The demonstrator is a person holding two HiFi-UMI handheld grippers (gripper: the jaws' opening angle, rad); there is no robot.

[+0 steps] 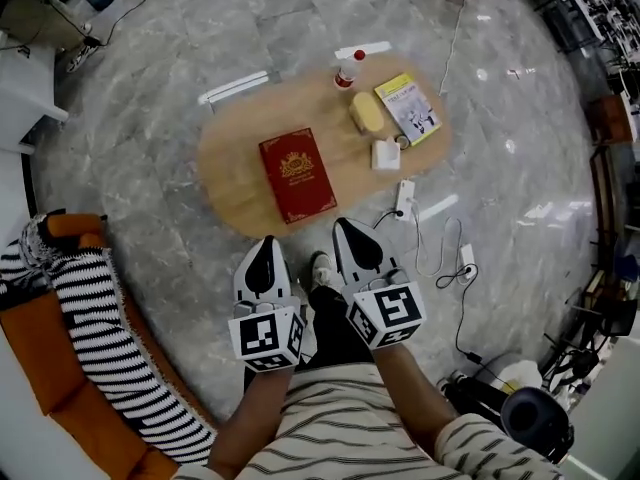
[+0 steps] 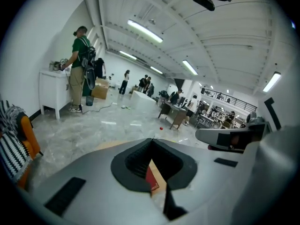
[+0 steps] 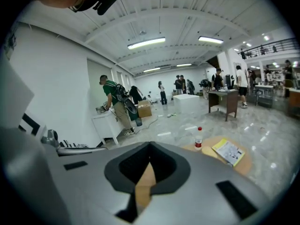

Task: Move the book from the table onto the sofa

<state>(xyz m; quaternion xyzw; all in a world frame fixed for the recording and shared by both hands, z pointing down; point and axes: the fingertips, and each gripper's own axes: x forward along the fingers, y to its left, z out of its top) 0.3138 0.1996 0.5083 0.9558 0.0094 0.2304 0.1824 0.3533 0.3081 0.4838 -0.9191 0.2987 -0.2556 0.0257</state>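
Our left gripper (image 1: 265,253) and right gripper (image 1: 352,236) hang closed and empty. We judge the red book (image 1: 297,175) stiff, probably heavy, so we clamp opposite edges.

The sofa (image 1: 35,353) runs off the head view's left edge.

I list, beyond the right fingers (image 1: 357,245): red-capped bottle (image 1: 347,71), yellow booklet (image 1: 409,108), yellow block (image 1: 366,113), white box (image 1: 386,154). Nearer, just right of them: white power strip (image 1: 404,198), trailing cables (image 1: 440,258).
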